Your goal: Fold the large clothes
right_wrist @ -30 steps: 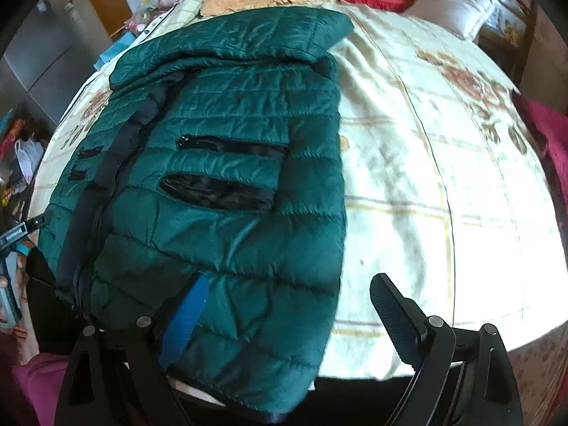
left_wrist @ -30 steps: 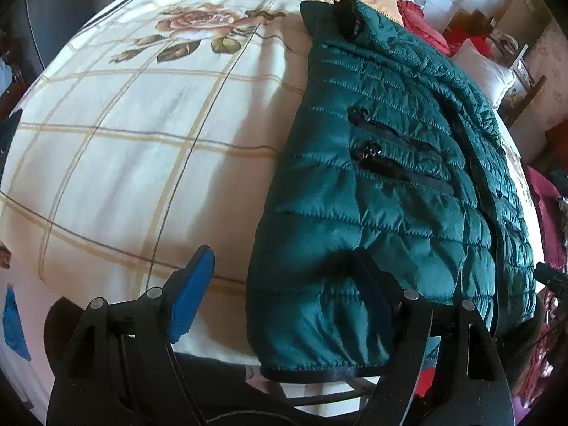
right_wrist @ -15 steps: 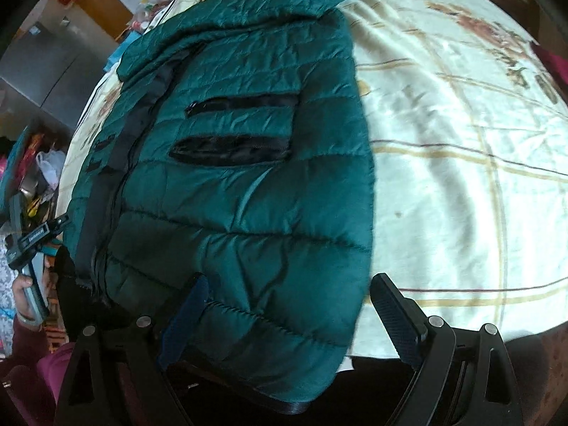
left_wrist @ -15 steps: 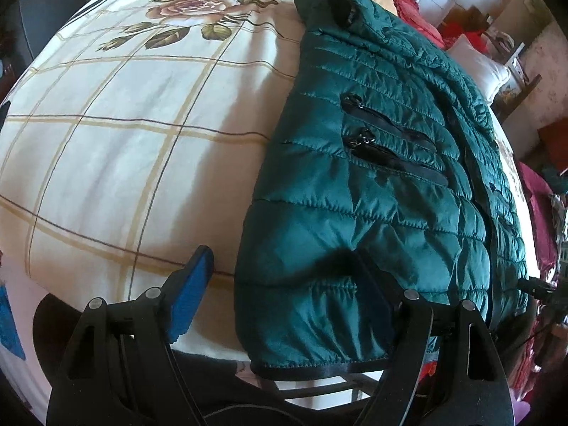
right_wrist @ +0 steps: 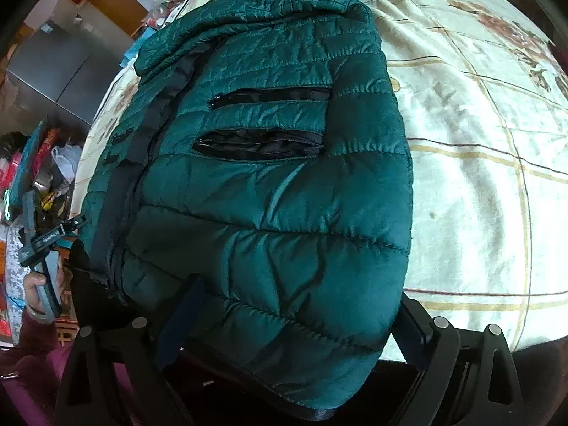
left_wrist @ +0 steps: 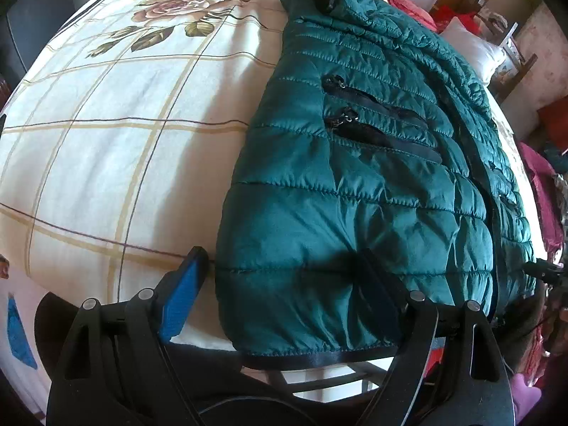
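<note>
A dark green quilted jacket (left_wrist: 355, 195) lies flat on the cream checked bedsheet (left_wrist: 106, 142), hem toward me, two black pocket zips showing. My left gripper (left_wrist: 280, 259) straddles the hem's left corner. Its blue-padded finger (left_wrist: 184, 291) stands just off the jacket's edge, and the jaws are opening without pressing the cloth. In the right wrist view the same jacket (right_wrist: 277, 195) fills the frame. My right gripper (right_wrist: 300, 289) straddles the hem's right corner, and its jaws are opening wide around the bulging fabric.
A white pillow (left_wrist: 472, 49) and red cloth (left_wrist: 408, 3) lie at the head of the bed. A grey cabinet (right_wrist: 60, 67) and floor clutter (right_wrist: 46, 163) stand beside the bed. A hand (right_wrist: 35, 284) holds the left gripper's handle at the bed's near edge.
Both views have drawn closer to the jacket's hem, and the right one has tipped further down. Both pairs of jaws stand a little wider. The jacket lies much as before.
</note>
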`<state>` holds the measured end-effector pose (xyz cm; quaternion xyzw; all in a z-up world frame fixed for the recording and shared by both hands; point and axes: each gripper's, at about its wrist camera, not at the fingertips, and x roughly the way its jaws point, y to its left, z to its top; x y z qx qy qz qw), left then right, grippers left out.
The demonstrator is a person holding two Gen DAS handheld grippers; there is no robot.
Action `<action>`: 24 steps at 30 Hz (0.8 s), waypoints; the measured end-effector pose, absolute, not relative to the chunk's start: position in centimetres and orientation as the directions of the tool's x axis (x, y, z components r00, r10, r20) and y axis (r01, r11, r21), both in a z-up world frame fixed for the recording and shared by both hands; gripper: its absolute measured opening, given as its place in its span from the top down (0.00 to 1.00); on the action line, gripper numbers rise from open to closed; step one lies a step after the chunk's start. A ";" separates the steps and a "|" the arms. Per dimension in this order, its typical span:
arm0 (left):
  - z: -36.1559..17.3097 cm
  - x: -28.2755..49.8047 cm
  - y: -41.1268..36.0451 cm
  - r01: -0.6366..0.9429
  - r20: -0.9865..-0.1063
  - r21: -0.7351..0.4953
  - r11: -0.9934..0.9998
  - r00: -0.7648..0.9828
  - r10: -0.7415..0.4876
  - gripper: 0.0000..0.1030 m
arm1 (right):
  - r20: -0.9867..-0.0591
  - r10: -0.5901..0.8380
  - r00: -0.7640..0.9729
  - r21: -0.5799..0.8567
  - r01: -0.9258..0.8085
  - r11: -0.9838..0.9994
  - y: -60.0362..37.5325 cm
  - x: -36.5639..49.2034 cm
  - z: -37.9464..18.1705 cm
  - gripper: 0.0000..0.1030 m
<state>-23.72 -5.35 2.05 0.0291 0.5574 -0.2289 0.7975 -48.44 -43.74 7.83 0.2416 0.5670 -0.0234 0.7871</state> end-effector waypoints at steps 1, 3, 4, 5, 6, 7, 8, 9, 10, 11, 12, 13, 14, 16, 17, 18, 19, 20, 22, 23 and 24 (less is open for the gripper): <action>2.0 -23.7 -5.4 0.397 -0.903 -0.207 0.894 0.274 -0.331 0.18 | -0.903 0.237 0.358 0.353 0.307 0.884 -43.7 -48.4 7.8 0.07; 2.0 -23.7 -5.5 0.397 -0.903 -0.205 0.895 0.275 -0.329 0.18 | -0.903 0.237 0.358 0.352 0.299 0.887 -43.6 -48.4 7.8 0.07; 2.0 -23.7 -5.5 0.396 -0.903 -0.204 0.895 0.277 -0.328 0.18 | -0.900 0.246 0.361 0.359 0.292 0.886 -43.5 -48.5 7.9 0.07; 2.0 -23.7 -5.5 0.396 -0.903 -0.202 0.896 0.279 -0.327 0.18 | -0.896 0.257 0.363 0.369 0.283 0.885 -43.5 -48.5 7.8 0.09; 2.0 -23.8 -5.5 0.396 -0.903 -0.200 0.896 0.280 -0.326 0.18 | -0.893 0.266 0.363 0.375 0.270 0.887 -43.4 -48.7 7.9 0.14; 2.0 -23.8 -5.5 0.397 -0.903 -0.199 0.896 0.282 -0.325 0.18 | -0.894 0.264 0.362 0.368 0.258 0.893 -43.2 -48.7 8.0 0.16; 2.0 -23.8 -5.5 0.397 -0.903 -0.198 0.896 0.283 -0.325 0.18 | -0.896 0.260 0.360 0.360 0.248 0.899 -43.1 -48.6 8.1 0.19; 2.0 -23.8 -5.5 0.397 -0.903 -0.198 0.896 0.282 -0.325 0.18 | -0.895 0.261 0.361 0.360 0.241 0.901 -43.0 -48.6 8.2 0.24; 2.0 -23.8 -5.6 0.397 -0.903 -0.197 0.896 0.283 -0.324 0.18 | -0.895 0.263 0.361 0.360 0.234 0.903 -42.9 -48.6 8.3 0.25; 2.0 -23.8 -5.6 0.398 -0.902 -0.197 0.896 0.284 -0.324 0.18 | -0.895 0.263 0.360 0.358 0.228 0.906 -42.8 -48.5 8.3 0.26; 2.0 -23.8 -5.6 0.398 -0.902 -0.195 0.896 0.287 -0.324 0.17 | -0.897 0.262 0.357 0.353 0.218 0.910 -42.7 -48.5 8.3 0.26; 2.0 -23.8 -5.6 0.398 -0.902 -0.193 0.897 0.288 -0.322 0.17 | -0.899 0.261 0.352 0.348 0.212 0.913 -42.6 -48.5 8.1 0.26; 2.0 -23.9 -5.6 0.398 -0.901 -0.192 0.897 0.290 -0.321 0.17 | -0.900 0.263 0.346 0.349 0.213 0.913 -42.6 -48.5 7.9 0.26; 1.9 -23.9 -5.7 0.397 -0.900 -0.190 0.898 0.296 -0.321 0.16 | -0.897 0.257 0.358 0.345 0.207 0.916 -42.5 -48.7 7.9 0.26; 1.9 -23.9 -5.7 0.398 -0.899 -0.188 0.898 0.298 -0.321 0.16 | -0.898 0.253 0.361 0.339 0.201 0.919 -42.4 -48.7 7.9 0.26; 1.9 -24.0 -5.8 0.402 -0.900 -0.184 0.897 0.299 -0.318 0.16 | -0.896 0.248 0.369 0.335 0.194 0.922 -42.3 -48.8 7.9 0.32; 1.9 -24.0 -5.8 0.406 -0.900 -0.182 0.896 0.298 -0.318 0.16 | -0.890 0.249 0.383 0.339 0.190 0.921 -42.2 -48.7 8.0 0.39; 1.9 -24.0 -5.9 0.411 -0.900 -0.181 0.894 0.297 -0.318 0.18 | -0.880 0.245 0.407 0.345 0.193 0.919 -42.3 -48.9 8.1 0.56; 2.2 -24.1 -5.9 0.429 -0.893 -0.200 0.881 0.290 -0.344 0.32 | -0.872 0.241 0.425 0.353 0.206 0.913 -42.7 -49.0 8.4 0.67; 2.3 -24.2 -6.0 0.433 -0.893 -0.199 0.879 0.290 -0.345 0.39 | -0.864 0.249 0.438 0.370 0.215 0.904 -43.0 -49.0 8.5 0.72; 2.5 -24.4 -6.1 0.440 -0.891 -0.191 0.878 0.298 -0.343 0.48 | -0.857 0.252 0.449 0.380 0.222 0.898 -43.3 -49.0 8.7 0.75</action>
